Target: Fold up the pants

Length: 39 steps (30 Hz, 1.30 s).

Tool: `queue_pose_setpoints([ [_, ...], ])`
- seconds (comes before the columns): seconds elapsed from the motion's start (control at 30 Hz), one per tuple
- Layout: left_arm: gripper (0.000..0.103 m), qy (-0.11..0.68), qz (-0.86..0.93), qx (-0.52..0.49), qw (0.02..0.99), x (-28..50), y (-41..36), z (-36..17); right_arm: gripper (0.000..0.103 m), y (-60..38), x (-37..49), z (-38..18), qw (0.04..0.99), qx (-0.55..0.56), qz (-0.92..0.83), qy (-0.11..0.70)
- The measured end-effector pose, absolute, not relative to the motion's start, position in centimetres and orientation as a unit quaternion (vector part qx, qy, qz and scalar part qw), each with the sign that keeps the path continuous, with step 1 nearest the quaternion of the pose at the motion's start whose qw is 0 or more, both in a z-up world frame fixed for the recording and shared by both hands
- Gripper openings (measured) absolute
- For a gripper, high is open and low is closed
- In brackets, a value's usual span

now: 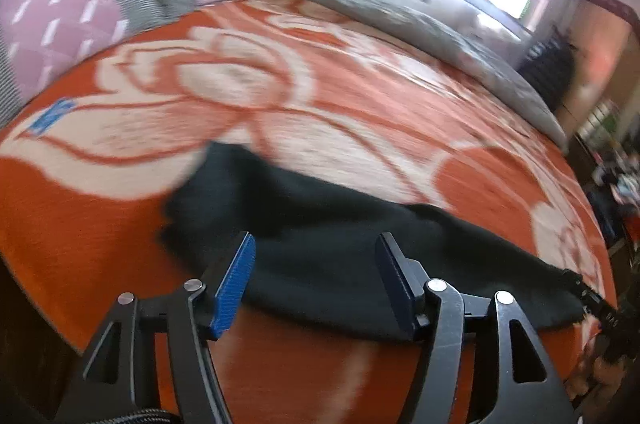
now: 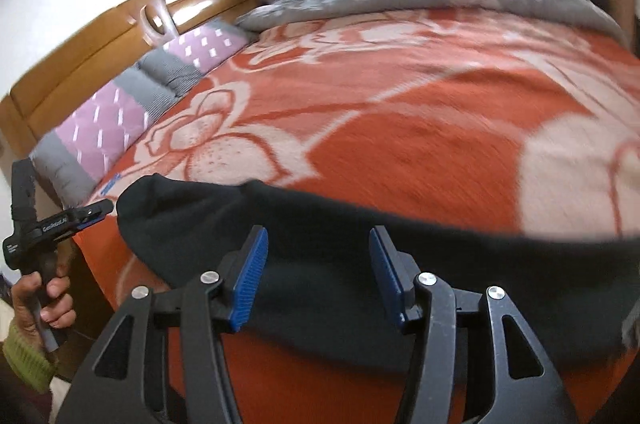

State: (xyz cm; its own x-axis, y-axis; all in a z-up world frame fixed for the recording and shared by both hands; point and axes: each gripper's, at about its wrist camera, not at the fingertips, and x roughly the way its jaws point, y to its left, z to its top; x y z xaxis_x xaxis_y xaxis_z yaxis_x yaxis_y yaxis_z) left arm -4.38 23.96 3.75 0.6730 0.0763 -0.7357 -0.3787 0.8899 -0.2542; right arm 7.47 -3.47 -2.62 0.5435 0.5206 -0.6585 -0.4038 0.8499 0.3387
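Here, one pair of black pants is lying across the near part of a bed, spread over one orange blanket that is showing a large cream flower pattern. Two grippers are working over it. The left gripper is hanging just above the near edge of the dark cloth with its two blue-padded fingers standing apart and nothing pressed between them. The right gripper is doing the same further along the pants, its jaws also parted and empty, the cloth lying beneath them. In the right wrist view the left gripper is also showing at the far left edge, gripped by one hand in a green knitted cuff, its tips sitting just beside the left end of the pants; white lettering is running along its body, but it is too small and blurred to read surely. In the left wrist view, white letters on the other tool at the far right edge are likewise too small to read. Two pink pillows with grey striped ends are lying along one wooden headboard on the left. One grey quilt is bunching along the far side of the bed. One small blue tag is sitting on the blanket near the pillows; any print on it is unreadable.
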Motion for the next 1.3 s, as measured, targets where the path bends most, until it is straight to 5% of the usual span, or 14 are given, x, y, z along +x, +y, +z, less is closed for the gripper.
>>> queue_pose_setpoints([
  [0.5, 0.071, 0.463, -0.076, -0.047, 0.882, 5.8, 3.4, 2.6, 0.059, -19.1, 1.5, -5.9, 0.879, 0.215, 0.105, 0.413],
  [1.3, 0.076, 0.551, -0.256, 0.091, 0.789, 17.2, -13.7, -0.3, 0.066, -26.4, 5.4, -9.8, 0.819, 0.421, 0.048, 0.387],
])
